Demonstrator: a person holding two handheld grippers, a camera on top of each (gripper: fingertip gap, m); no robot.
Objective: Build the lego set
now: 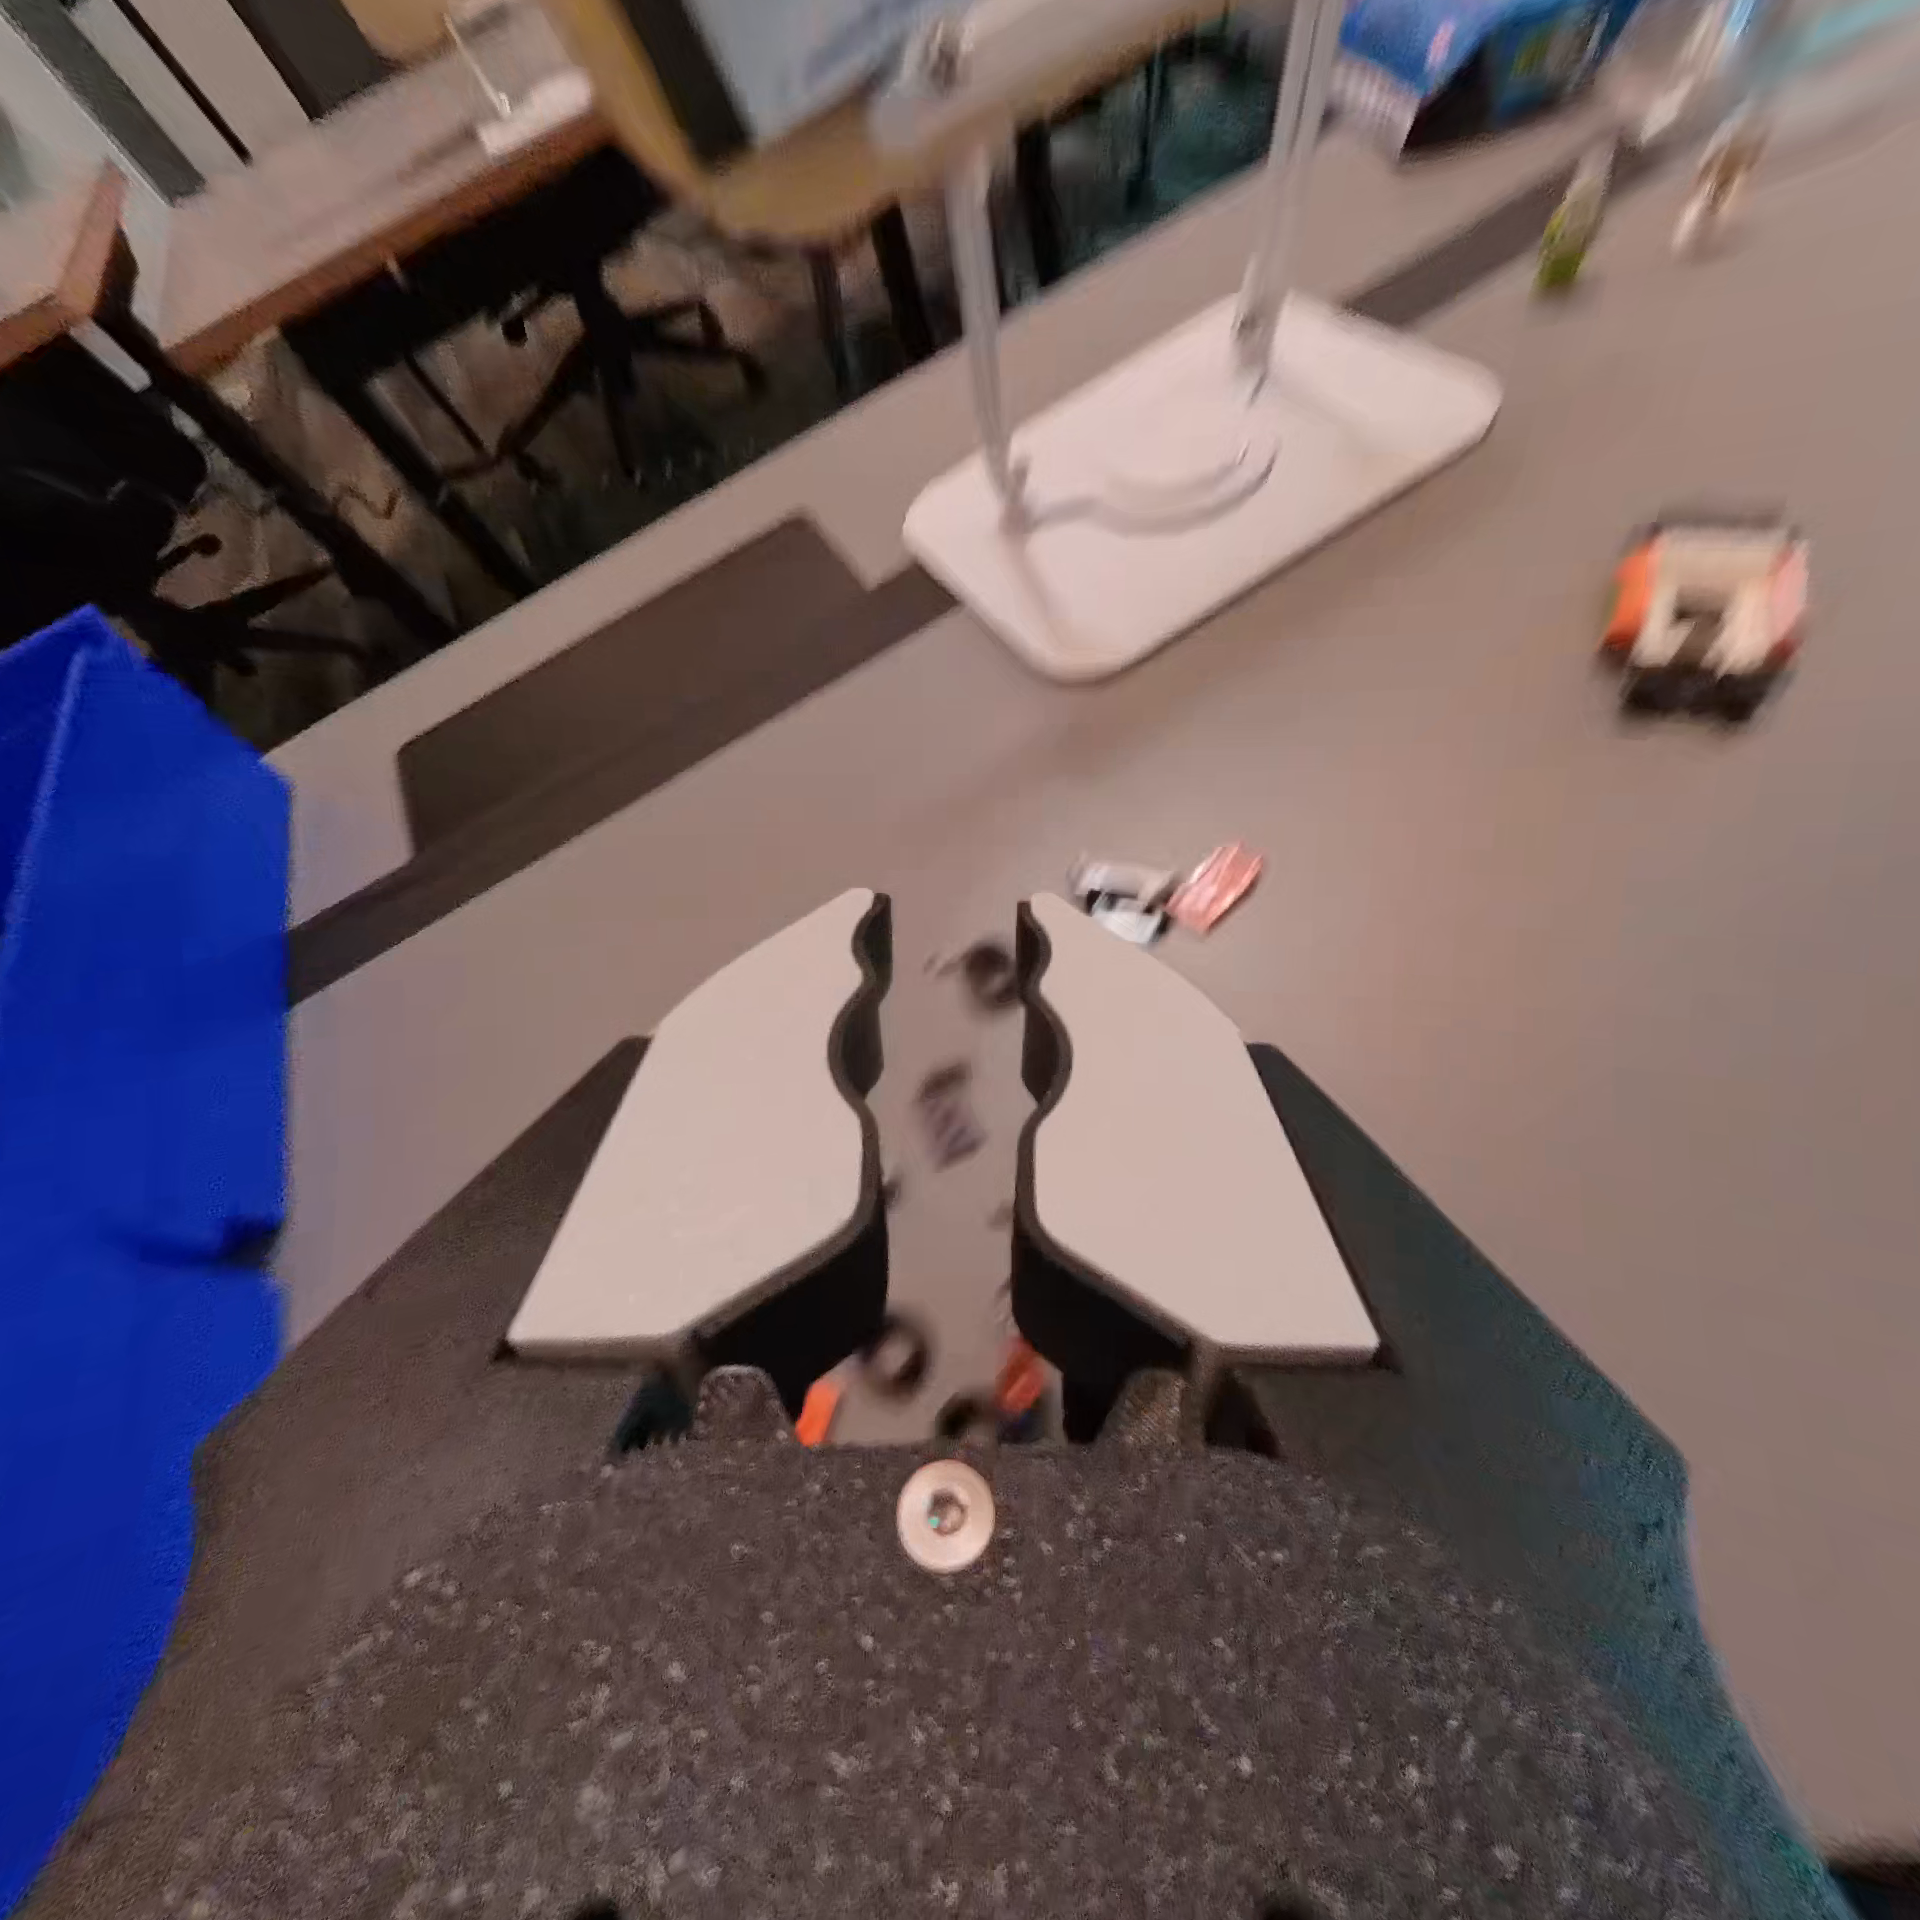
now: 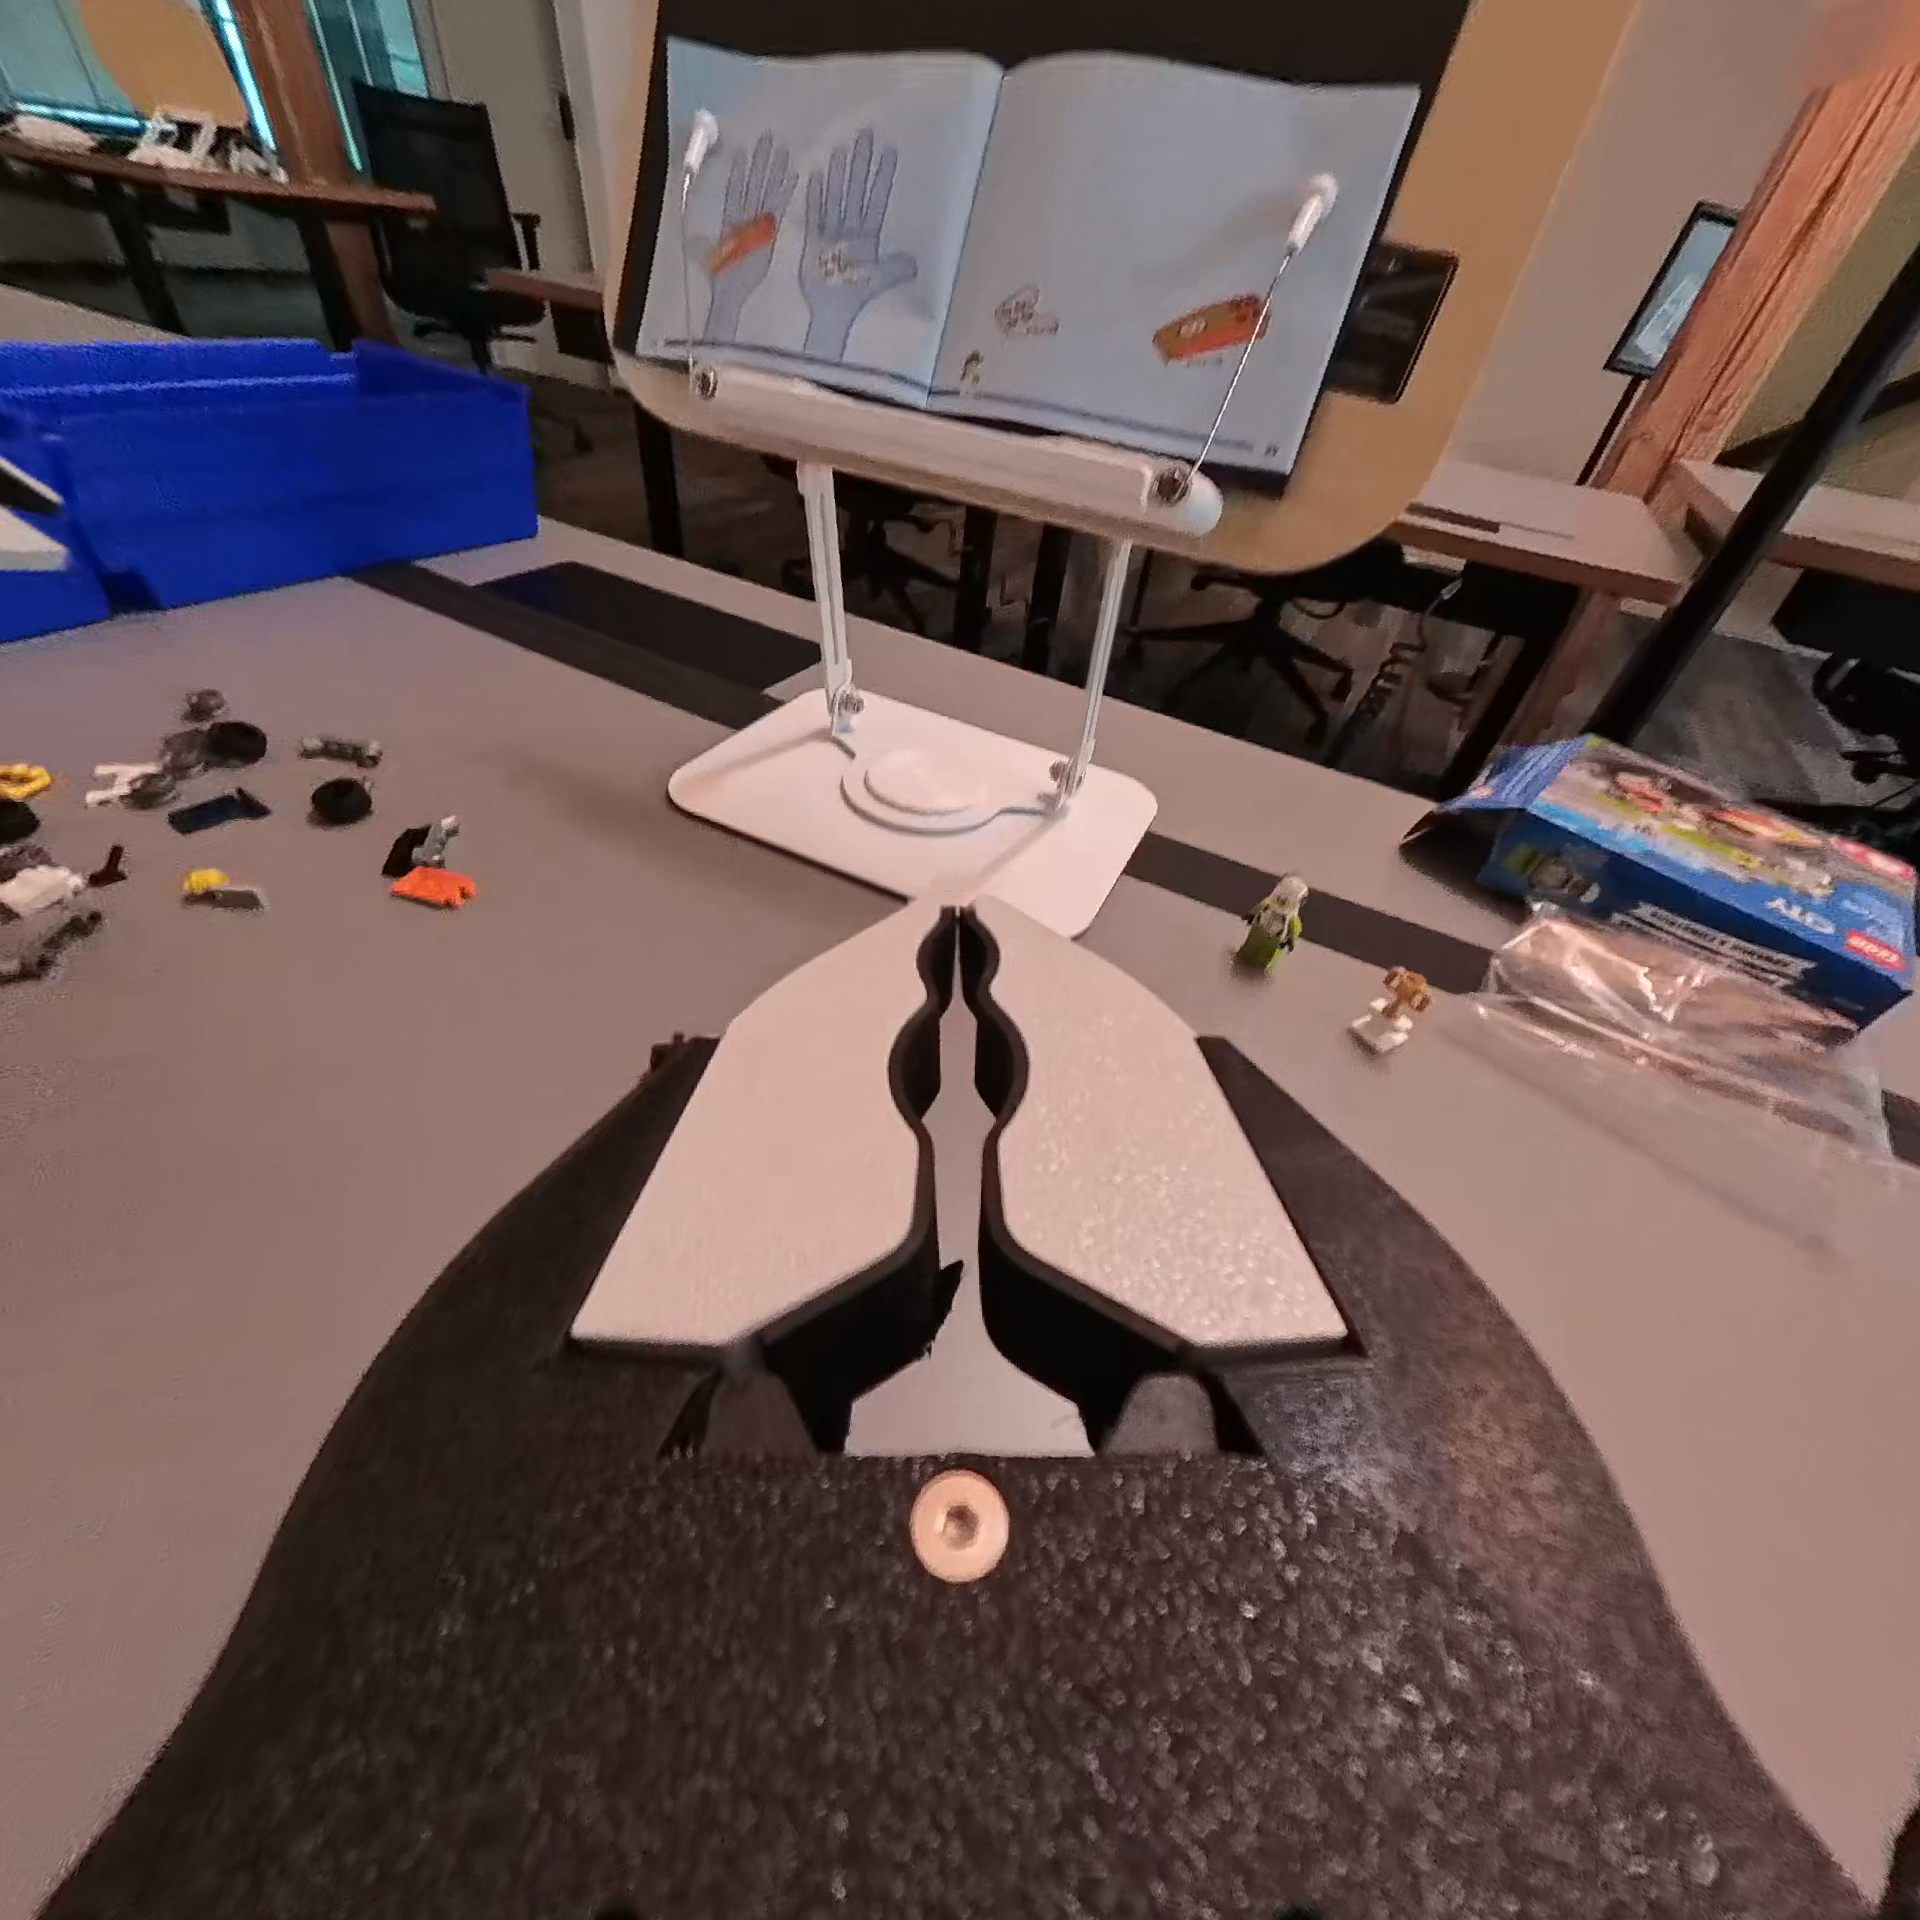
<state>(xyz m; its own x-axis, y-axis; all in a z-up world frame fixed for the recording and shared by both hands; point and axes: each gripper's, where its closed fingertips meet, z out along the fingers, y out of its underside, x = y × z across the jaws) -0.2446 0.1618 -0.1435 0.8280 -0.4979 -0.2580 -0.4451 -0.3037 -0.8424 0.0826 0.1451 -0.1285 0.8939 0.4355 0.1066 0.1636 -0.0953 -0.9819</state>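
In the blurred left wrist view my left gripper (image 1: 954, 909) is open a little and empty, held above small dark and orange lego pieces (image 1: 948, 1117) on the grey table. A partly built orange, white and black lego model (image 1: 1704, 623) sits to the right. A small red and white piece cluster (image 1: 1169, 896) lies just beyond the fingertips. In the right wrist view my right gripper (image 2: 958, 920) is shut and empty above the table. Loose lego pieces (image 2: 218, 821) are scattered at the left. Two minifigures, a green one (image 2: 1273, 925) and a white one (image 2: 1392, 1008), stand at the right.
A white book stand (image 2: 914, 800) holds an open instruction booklet (image 2: 987, 239) at the table's far edge; its base also shows in the left wrist view (image 1: 1205, 488). Blue bins (image 2: 260, 457) stand at the left. A blue lego box (image 2: 1704, 862) and clear plastic bags (image 2: 1683, 1029) lie at the right. The left gripper's tips are roughly 35 cm from the right gripper's.
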